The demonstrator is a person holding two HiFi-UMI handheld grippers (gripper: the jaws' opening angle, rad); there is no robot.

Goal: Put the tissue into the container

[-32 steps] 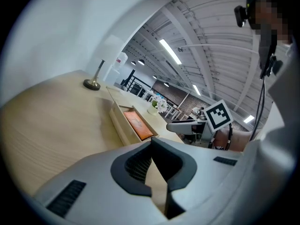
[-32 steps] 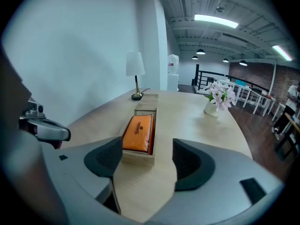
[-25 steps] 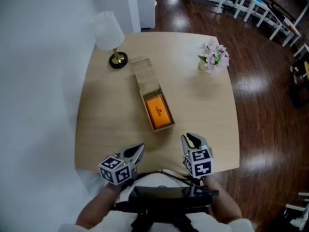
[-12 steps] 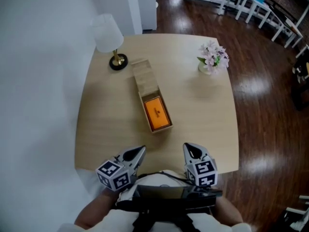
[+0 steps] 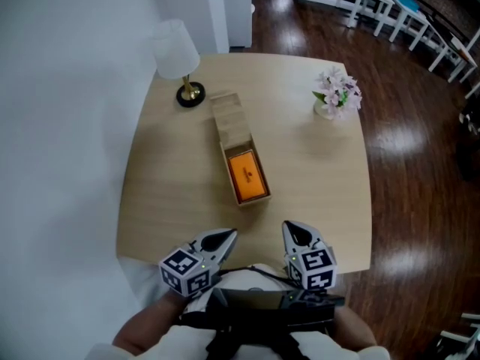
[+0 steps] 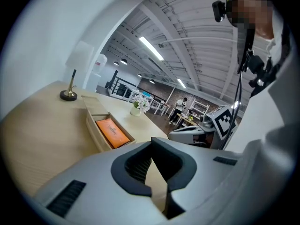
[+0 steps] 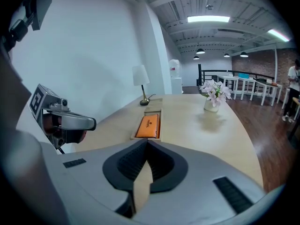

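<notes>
A long wooden container lies in the middle of the table, its lid slid toward the far end. In its open near half sits an orange tissue pack, seen also in the left gripper view and the right gripper view. My left gripper hovers at the table's front edge, shut and empty, its tips meeting. My right gripper is beside it, also shut with nothing held. Both point toward the container, well short of it.
A white lamp on a brass base stands at the far left corner. A vase of pink flowers sits at the far right. White wall on the left, dark wood floor and white furniture beyond the table.
The right gripper's jaws have closed from a small gap. The left gripper has shifted slightly right along the front edge. The container and tissue pack have not moved.
</notes>
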